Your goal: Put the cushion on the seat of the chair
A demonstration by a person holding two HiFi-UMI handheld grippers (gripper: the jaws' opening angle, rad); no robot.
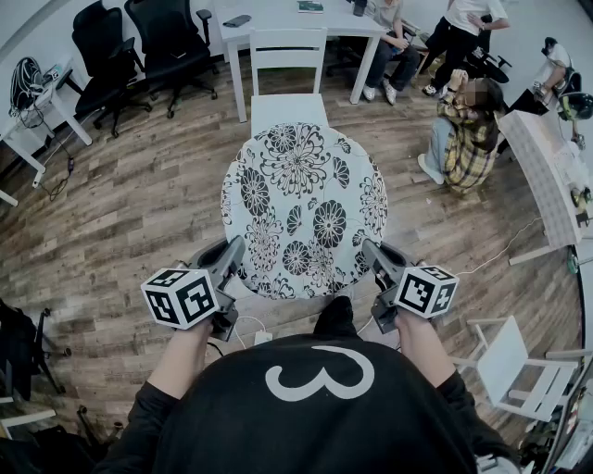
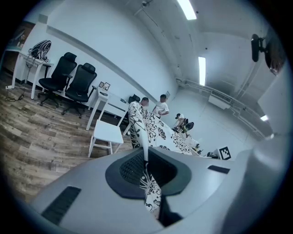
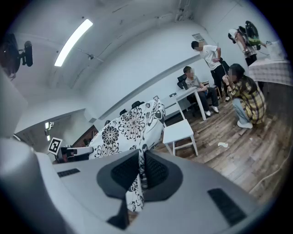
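A round white cushion [image 1: 301,205] with black flower print hangs in the air in front of me, held by its near edge at both sides. My left gripper [image 1: 232,256] is shut on the cushion's left edge, the fabric [image 2: 147,180] pinched between its pads. On the opposite side my right gripper [image 1: 372,253] is shut on the right edge, cloth [image 3: 139,180] squeezed in its jaws. Beyond the cushion stands the white chair [image 1: 288,88], its seat [image 1: 289,111] partly hidden by the cushion. The chair also shows as a white chair [image 2: 106,131] and a white chair [image 3: 180,130].
A white table [image 1: 278,20] stands behind the chair, with black office chairs [image 1: 139,51] at the back left. Several people [image 1: 468,120] sit or crouch at the back right. A white folding rack [image 1: 505,356] stands near my right side. Wooden floor lies all around.
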